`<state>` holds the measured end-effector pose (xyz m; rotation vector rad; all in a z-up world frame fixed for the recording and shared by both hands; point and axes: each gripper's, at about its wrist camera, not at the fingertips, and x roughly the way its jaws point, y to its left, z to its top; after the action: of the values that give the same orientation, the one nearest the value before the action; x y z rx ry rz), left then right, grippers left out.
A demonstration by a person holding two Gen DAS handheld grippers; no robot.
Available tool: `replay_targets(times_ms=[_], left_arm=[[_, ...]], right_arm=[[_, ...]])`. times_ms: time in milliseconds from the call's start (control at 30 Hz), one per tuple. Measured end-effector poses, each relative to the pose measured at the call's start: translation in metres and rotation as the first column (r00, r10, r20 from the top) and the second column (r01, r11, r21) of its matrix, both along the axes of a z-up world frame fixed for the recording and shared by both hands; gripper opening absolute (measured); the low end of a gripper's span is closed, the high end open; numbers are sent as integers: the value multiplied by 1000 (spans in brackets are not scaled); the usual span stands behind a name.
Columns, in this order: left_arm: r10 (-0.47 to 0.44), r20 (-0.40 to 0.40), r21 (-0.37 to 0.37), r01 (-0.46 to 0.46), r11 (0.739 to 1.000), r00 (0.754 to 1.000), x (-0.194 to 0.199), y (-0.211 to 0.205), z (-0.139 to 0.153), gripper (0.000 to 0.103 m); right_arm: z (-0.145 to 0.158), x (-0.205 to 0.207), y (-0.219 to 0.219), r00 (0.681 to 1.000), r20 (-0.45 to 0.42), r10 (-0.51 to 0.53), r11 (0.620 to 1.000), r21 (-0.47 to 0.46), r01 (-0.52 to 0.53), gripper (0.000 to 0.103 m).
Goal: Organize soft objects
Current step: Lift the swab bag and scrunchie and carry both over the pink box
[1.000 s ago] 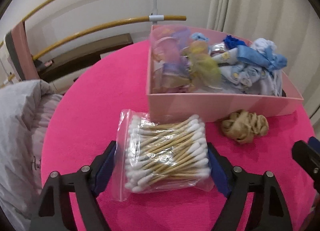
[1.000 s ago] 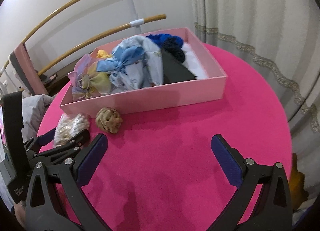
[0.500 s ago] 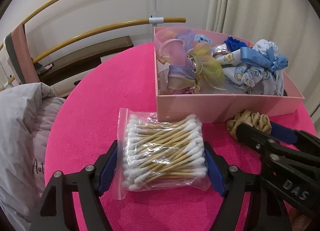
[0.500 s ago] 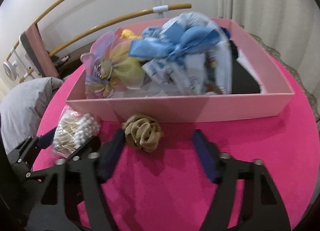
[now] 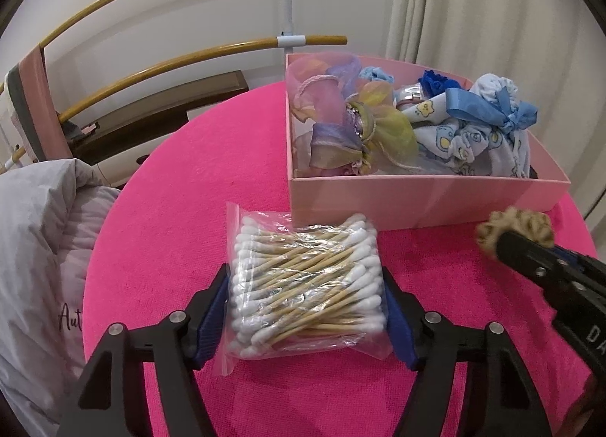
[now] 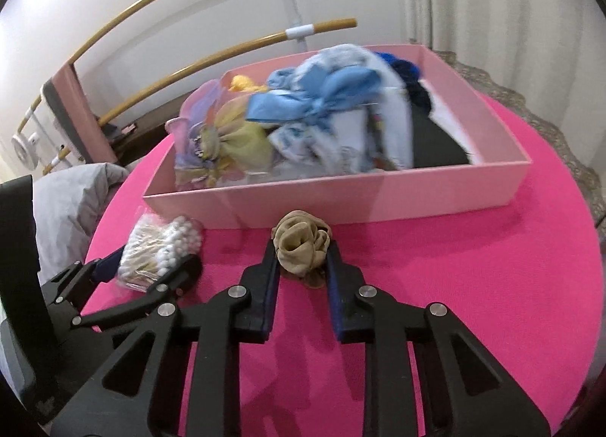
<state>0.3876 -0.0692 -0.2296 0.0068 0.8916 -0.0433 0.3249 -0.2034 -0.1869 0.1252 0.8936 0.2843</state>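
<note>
My left gripper (image 5: pixel 305 285) is shut on a clear bag of cotton swabs (image 5: pixel 303 285) that rests on the pink tablecloth (image 5: pixel 189 179). My right gripper (image 6: pixel 302 257) is shut on a tan scrunchie (image 6: pixel 301 245) just in front of the pink box (image 6: pixel 341 194). The scrunchie also shows in the left wrist view (image 5: pixel 519 227), with the right gripper on it. The box (image 5: pixel 416 202) holds a pastel organza pouch (image 5: pixel 348 126), a blue ribboned cloth bag (image 5: pixel 484 122) and other fabric items. The swab bag shows in the right wrist view (image 6: pixel 159 251).
The round table ends close on all sides. A grey cushion (image 5: pixel 38 255) lies at the left. Wooden rails (image 5: pixel 189 58) and a curtain (image 5: pixel 473 1) stand behind the box.
My right gripper has swung left to the scrunchie and closed on it. My left gripper has stayed around the swab bag, narrowing a little.
</note>
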Motion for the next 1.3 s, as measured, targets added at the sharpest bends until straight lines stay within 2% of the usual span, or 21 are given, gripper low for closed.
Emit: replay_targets(times_ms=[467, 967, 1300], left_arm=[[-9, 10, 15, 9, 1000, 1000, -28, 1, 13, 67], [-30, 94, 11, 29, 1000, 995, -66, 1, 63, 67], [-45, 143, 5, 45, 999, 989, -72, 1, 97, 67]], right_arm=[[10, -26, -27, 999, 12, -34, 999, 10, 34, 21], [37, -44, -33, 997, 67, -35, 999, 4, 35, 21], [63, -46, -34, 993, 119, -30, 1000, -1, 30, 21]])
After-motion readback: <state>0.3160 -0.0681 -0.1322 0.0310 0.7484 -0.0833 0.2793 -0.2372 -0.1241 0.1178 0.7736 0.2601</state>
